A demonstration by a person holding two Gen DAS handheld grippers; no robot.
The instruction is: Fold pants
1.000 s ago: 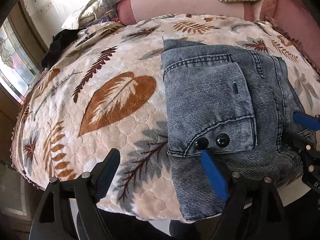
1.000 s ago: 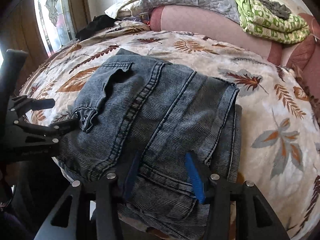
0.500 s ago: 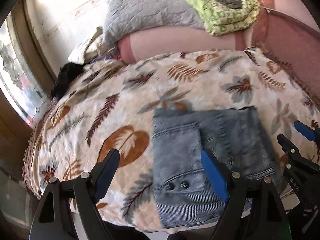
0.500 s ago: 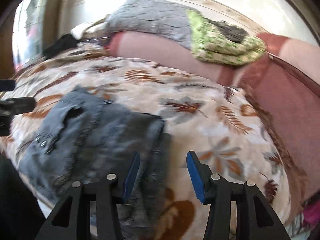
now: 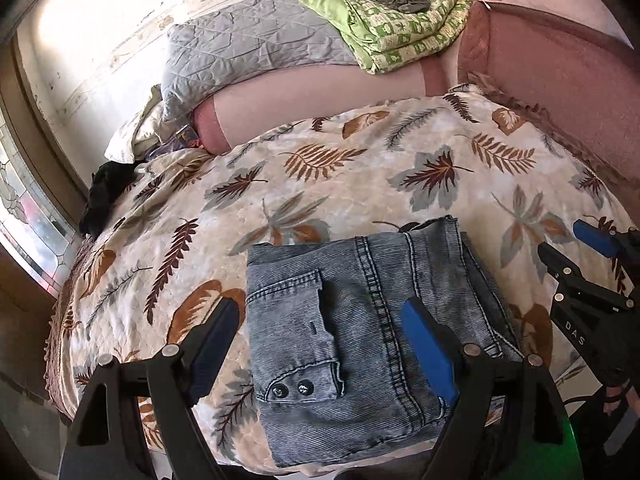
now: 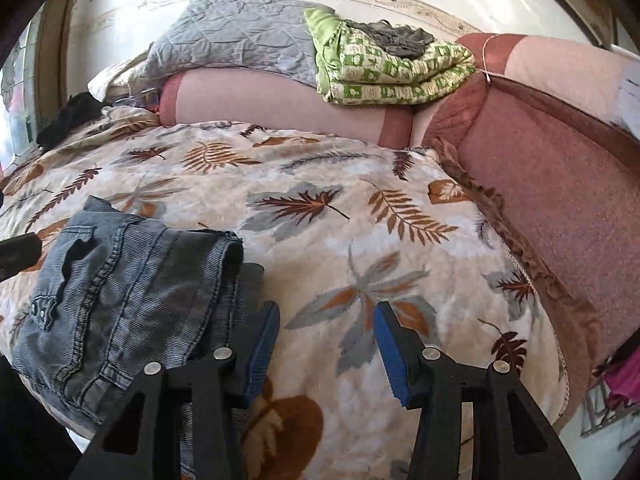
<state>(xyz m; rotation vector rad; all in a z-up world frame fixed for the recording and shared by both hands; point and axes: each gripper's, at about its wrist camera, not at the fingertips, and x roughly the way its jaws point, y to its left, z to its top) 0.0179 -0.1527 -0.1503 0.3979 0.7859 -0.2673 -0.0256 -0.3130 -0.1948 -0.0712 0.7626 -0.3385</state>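
The blue-grey denim pants [image 5: 360,332] lie folded into a compact rectangle near the front edge of the leaf-print bedspread [image 5: 320,184], pocket flap with two dark buttons on top. My left gripper [image 5: 320,344] is open and empty, held above the pants without touching them. In the right wrist view the pants [image 6: 120,300] lie at lower left. My right gripper [image 6: 326,348] is open and empty over the bedspread [image 6: 360,220], just right of the pants. The right gripper also shows in the left wrist view [image 5: 576,248] at the far right.
A pink bolster [image 5: 320,100] lies at the back with a grey quilt [image 5: 248,48] and a folded green blanket [image 5: 400,28] on it. A black garment [image 5: 104,196] lies at the left by the window. A maroon sofa side [image 6: 560,184] rises at the right.
Both grippers have pulled up and back from the pants, which now look smaller and lie still. The right gripper has swung right, off the denim and over the bedspread.
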